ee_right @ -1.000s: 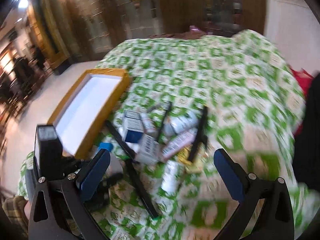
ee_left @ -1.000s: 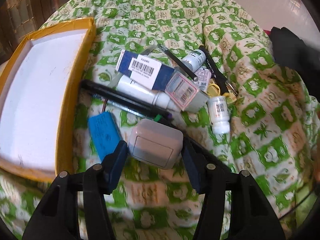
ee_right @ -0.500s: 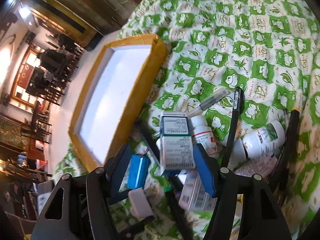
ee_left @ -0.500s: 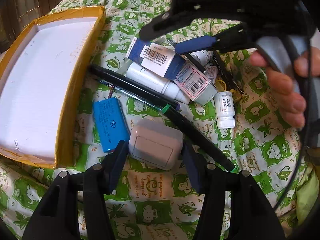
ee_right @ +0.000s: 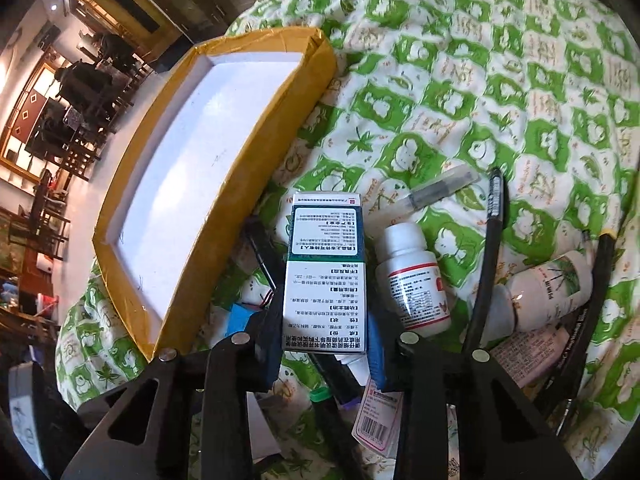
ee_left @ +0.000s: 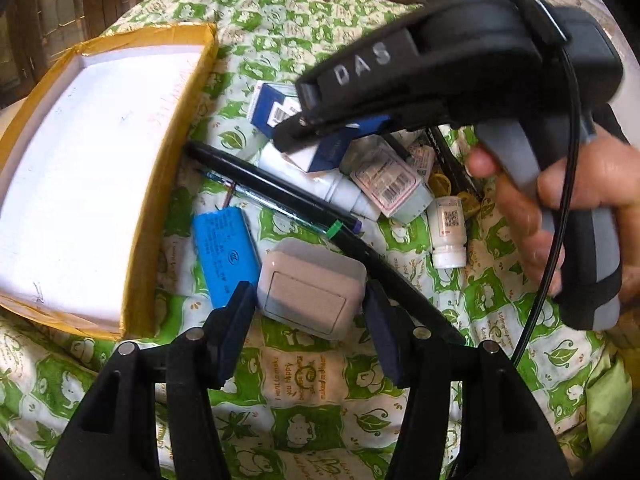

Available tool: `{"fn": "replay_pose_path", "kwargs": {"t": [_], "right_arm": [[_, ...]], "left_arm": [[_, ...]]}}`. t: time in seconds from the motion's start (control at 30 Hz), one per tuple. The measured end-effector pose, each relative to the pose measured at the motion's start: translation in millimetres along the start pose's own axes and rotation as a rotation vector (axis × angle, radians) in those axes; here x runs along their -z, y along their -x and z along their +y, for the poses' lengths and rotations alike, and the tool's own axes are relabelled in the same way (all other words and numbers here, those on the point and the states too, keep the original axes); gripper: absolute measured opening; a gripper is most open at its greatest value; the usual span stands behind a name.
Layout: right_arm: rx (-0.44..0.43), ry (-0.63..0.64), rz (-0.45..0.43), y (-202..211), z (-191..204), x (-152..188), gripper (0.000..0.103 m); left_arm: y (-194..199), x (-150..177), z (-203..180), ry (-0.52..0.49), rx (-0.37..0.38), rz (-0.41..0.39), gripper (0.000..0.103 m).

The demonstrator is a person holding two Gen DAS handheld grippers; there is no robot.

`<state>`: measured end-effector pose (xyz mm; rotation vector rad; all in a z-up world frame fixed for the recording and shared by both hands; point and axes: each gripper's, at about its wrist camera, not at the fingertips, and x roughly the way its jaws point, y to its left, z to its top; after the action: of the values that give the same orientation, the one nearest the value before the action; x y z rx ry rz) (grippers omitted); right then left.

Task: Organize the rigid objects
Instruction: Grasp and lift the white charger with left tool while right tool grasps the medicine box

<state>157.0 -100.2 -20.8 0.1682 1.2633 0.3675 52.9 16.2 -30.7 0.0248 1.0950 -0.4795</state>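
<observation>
**Both tongs are closing on their picks beside the tray**

You are working over the green-and-white patterned cloth [ee_right: 500,92], and the large yellow-rimmed tray with a white floor [ee_right: 256,160] is lying ahead and to the left of both tongs, with nothing in it.

Your right gripper [ee_right: 326,344] is clamping the tall white-and-dark-green printed carton [ee_right: 326,276], its pads pressing both long sides near the carton's near end. Most of the carton is reaching out past the pads, so it could swing or slide out as you are lifting, and its far end could knock the white plastic bottle with a red-banded label [ee_right: 412,280] lying just right of the jaws.

Your left gripper [ee_left: 310,322] is straddling the pale grey rounded-corner plastic case [ee_left: 312,288]. The jaws are sitting at its two sides, but you cannot tell here whether they are truly squeezing it. The case looks smooth and sits skewed between the pads, so it could twist free. The blue rectangular battery pack [ee_left: 224,252] is lying against the left pad, and the long black pen [ee_left: 280,188] is running just beyond the case, so either could get dragged along.
</observation>
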Motion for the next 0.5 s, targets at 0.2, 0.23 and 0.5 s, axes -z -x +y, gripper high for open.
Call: {"fn": "replay_pose_path", "kwargs": {"t": [0.2,0.23,0.5], "right_arm": [[0.116,0.116,-0.111,24,27,5,0.03],[0.142,0.131,-0.126,27,29,4,0.03],[0.287,0.202,-0.221,49,52,5,0.03]], "left_arm": [[14,-1,-6,-0.005,-0.023,-0.03,0.054],[17,-1,-6,-0.006,-0.025,-0.032,0.055],[41,-1,-9,0.014,-0.055,-0.094,0.055]]}}
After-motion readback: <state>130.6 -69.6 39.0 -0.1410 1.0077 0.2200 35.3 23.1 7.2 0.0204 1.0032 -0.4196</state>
